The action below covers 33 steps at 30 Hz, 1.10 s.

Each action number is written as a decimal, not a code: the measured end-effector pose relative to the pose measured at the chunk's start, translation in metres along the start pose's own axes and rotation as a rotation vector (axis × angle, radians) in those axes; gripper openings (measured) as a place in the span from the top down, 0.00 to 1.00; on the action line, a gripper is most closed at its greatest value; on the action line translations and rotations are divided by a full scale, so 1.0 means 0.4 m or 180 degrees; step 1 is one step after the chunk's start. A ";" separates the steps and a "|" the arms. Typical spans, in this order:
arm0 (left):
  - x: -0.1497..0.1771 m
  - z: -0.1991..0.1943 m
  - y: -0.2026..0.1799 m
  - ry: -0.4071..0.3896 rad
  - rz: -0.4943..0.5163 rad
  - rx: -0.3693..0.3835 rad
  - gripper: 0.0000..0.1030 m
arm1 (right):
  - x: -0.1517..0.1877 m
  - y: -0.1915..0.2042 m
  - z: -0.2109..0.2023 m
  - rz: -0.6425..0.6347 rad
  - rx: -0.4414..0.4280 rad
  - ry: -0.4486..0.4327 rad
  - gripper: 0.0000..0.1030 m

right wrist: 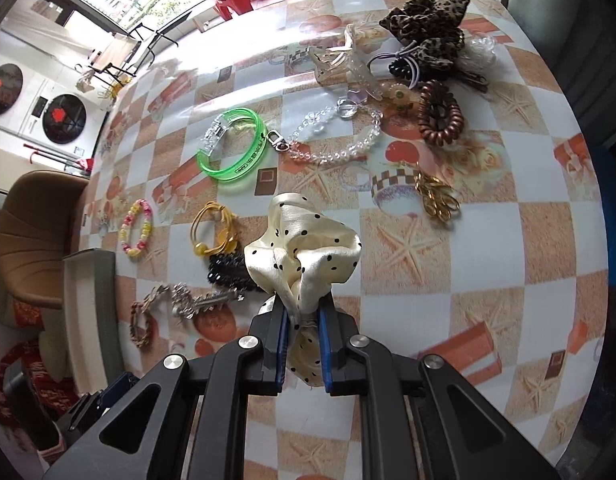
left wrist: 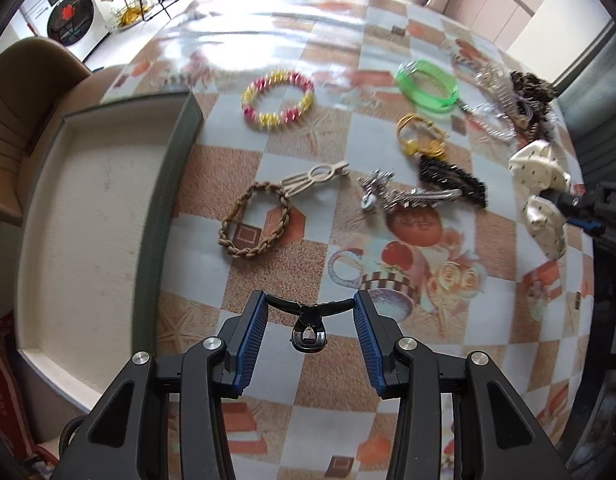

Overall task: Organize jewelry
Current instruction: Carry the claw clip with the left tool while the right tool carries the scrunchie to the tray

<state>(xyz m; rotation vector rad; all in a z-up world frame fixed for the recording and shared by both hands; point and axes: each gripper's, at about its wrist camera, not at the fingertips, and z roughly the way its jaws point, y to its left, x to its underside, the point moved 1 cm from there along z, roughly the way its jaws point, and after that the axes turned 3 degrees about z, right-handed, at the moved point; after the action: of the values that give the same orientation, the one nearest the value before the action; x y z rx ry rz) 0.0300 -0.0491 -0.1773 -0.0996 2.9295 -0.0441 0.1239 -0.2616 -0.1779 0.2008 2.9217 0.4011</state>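
My left gripper (left wrist: 309, 304) is shut on a small black hair claw clip (left wrist: 308, 322), held by its two arms above the table. An open box with a cream lining (left wrist: 88, 216) lies to its left. My right gripper (right wrist: 302, 312) is shut on a cream polka-dot scrunchie (right wrist: 304, 248); the scrunchie also shows at the right in the left wrist view (left wrist: 541, 188). On the table lie a braided brown bracelet (left wrist: 254, 224), a pink and yellow bead bracelet (left wrist: 278, 100), a green bangle (left wrist: 425, 84) and a black beaded clip (left wrist: 453, 180).
A patterned tablecloth (right wrist: 447, 320) covers the round table. Further items: a yellow hair tie (right wrist: 216, 230), crystal chain (right wrist: 335, 136), brown spiral tie (right wrist: 439, 114), leopard scrunchie (right wrist: 427, 24), gold chain (right wrist: 437, 200), silver clip (left wrist: 391, 196). A brown chair (right wrist: 32, 232) stands left.
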 end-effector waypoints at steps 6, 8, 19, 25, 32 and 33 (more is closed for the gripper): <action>0.006 -0.087 0.093 -0.0178 0.0033 0.0103 0.54 | 0.047 0.017 -0.056 0.0067 -0.0121 -0.0020 0.86; 0.000 -0.100 0.130 -0.0236 0.0028 0.0142 0.54 | 0.062 0.037 -0.073 0.0055 -0.0168 -0.0056 0.86; -0.034 -0.156 0.340 -0.0433 0.0017 0.0230 0.54 | 0.129 0.259 -0.056 -0.0038 -0.0366 -0.0140 0.86; -0.085 -0.133 0.487 -0.0460 -0.0029 0.0128 0.54 | 0.137 0.440 0.012 -0.0211 -0.0502 -0.0067 0.86; -0.156 -0.046 0.606 -0.0455 -0.0078 -0.0052 0.54 | 0.121 0.647 0.139 -0.0471 -0.0644 0.0120 0.86; -0.164 -0.031 0.617 -0.0449 -0.0076 -0.0078 0.54 | 0.118 0.667 0.158 -0.0496 -0.0641 0.0148 0.86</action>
<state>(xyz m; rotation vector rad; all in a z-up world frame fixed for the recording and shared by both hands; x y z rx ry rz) 0.0755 0.2018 -0.1607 -0.1356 2.7886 -0.0047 0.1196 0.0166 -0.1712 -0.0651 2.8896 0.6770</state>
